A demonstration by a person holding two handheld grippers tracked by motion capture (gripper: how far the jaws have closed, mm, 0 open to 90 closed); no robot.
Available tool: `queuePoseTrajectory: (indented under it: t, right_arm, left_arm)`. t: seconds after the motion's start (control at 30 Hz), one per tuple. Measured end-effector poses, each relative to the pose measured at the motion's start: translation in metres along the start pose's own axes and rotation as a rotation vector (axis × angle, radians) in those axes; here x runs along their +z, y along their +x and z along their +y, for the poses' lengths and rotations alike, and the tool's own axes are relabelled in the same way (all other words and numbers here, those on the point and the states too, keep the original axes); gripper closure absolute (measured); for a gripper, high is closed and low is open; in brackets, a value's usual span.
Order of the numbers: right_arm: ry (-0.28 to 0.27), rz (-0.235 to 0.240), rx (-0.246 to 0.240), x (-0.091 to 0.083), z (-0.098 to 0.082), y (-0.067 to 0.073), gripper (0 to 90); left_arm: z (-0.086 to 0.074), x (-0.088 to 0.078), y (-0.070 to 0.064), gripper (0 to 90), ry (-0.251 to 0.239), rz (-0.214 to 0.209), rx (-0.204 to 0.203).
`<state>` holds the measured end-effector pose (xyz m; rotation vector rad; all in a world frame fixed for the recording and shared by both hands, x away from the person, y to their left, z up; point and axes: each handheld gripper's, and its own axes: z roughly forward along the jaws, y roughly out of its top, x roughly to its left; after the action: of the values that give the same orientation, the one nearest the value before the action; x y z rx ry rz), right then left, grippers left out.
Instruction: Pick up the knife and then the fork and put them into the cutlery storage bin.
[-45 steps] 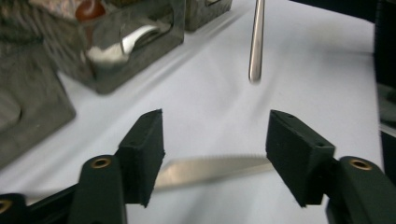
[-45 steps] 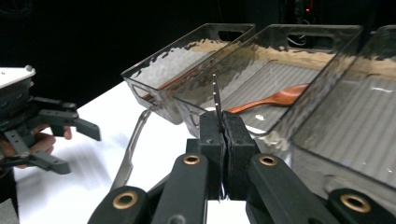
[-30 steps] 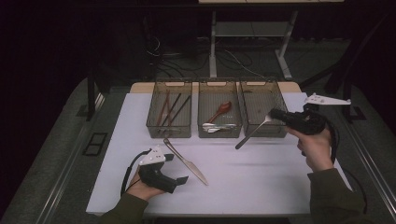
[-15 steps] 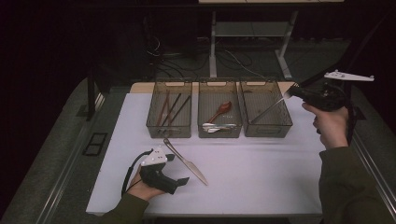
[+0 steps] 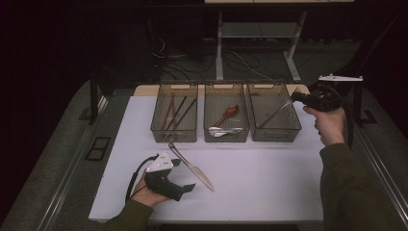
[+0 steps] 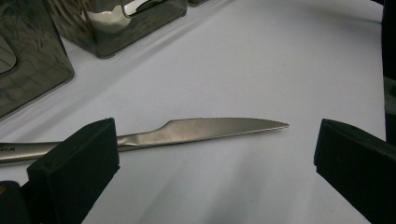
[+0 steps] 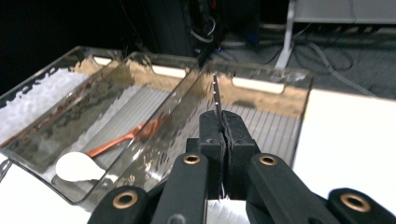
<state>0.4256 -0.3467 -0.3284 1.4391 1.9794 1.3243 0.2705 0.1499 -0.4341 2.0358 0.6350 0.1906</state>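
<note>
Writing: faint lettering sat on the handle of the table knife (image 6: pixel 205 129) at the left edge of the left gripper view, too small and cut off to read; no other brand or label could be made out.
Left gripper (image 5: pixel 185 187): rested low on the white table (image 5: pixel 269 187) near its front edge, held in the person's left hand (image 5: pixel 144 190); its 2 black jaws stood spread wide, pinching nothing.
Table knife: lay flat on the table between and just beyond the spread jaws, serrated blade pointing toward the right jaw in the left gripper view, touching neither pad; its handle end passed behind the left jaw and ran out of the picture.
Right gripper (image 7: pixel 223 122): held up by the right hand (image 5: pixel 331 126) at the far right corner of the right-hand bin (image 5: pixel 274 134); its jaws were pressed together on a thin metal utensil (image 5: pixel 275 113).
Utensil: slanted down from the gripper into the right-hand bin; in the right gripper view only its thin edge showed above the pads, so whether it was a fork could not be told.
Bins: 3 smoky clear bins stood in a row at the back of the table; the left bin (image 5: pixel 174 135) held dark sticks, likely chopsticks; the middle bin (image 5: pixel 226 136) held an orange spoon (image 5: pixel 227 114) and a white spoon (image 7: pixel 77 166).
Hidden: the rippled bin walls blurred their contents.
</note>
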Motion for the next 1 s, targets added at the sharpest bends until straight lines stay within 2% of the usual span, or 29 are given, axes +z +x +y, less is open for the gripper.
queuePoseTrajectory:
  t: [0.17,0.43,0.7,0.77,0.83,0.9,0.93,1.0]
  right_arm:
    - [0.061,0.008,0.003,0.018,-0.013,0.0,88.1]
    - [0.086,0.03,0.022,0.029,-0.021,-0.001,87.4]
    - [0.13,-0.082,-0.022,0.039,-0.029,-0.007,80.4]
    - [0.152,-0.094,-0.012,0.04,-0.032,-0.01,79.0]
    - [0.169,-0.109,-0.024,0.041,-0.033,-0.013,76.9]
    - [0.18,-0.148,-0.056,0.041,-0.034,-0.012,64.7]
    - [0.175,-0.172,-0.062,0.041,-0.034,-0.012,61.5]
    - [0.156,-0.182,-0.049,0.038,-0.033,-0.015,53.4]
  left_arm:
    - [0.0,0.0,0.0,0.0,0.003,-0.002,0.001]
    - [0.0,0.001,-0.001,0.0,0.006,-0.009,0.007]
    - [-0.001,0.004,-0.001,0.0,0.022,-0.017,0.006]
    - [-0.001,0.004,-0.001,0.0,0.02,-0.023,0.008]
    - [-0.001,0.005,-0.002,0.0,0.023,-0.023,0.01]
    - [-0.001,0.005,-0.002,0.0,0.023,-0.028,0.011]
    - [-0.001,0.005,-0.002,0.0,0.023,-0.027,0.011]
    - [-0.001,0.005,-0.002,0.0,0.024,-0.027,0.009]
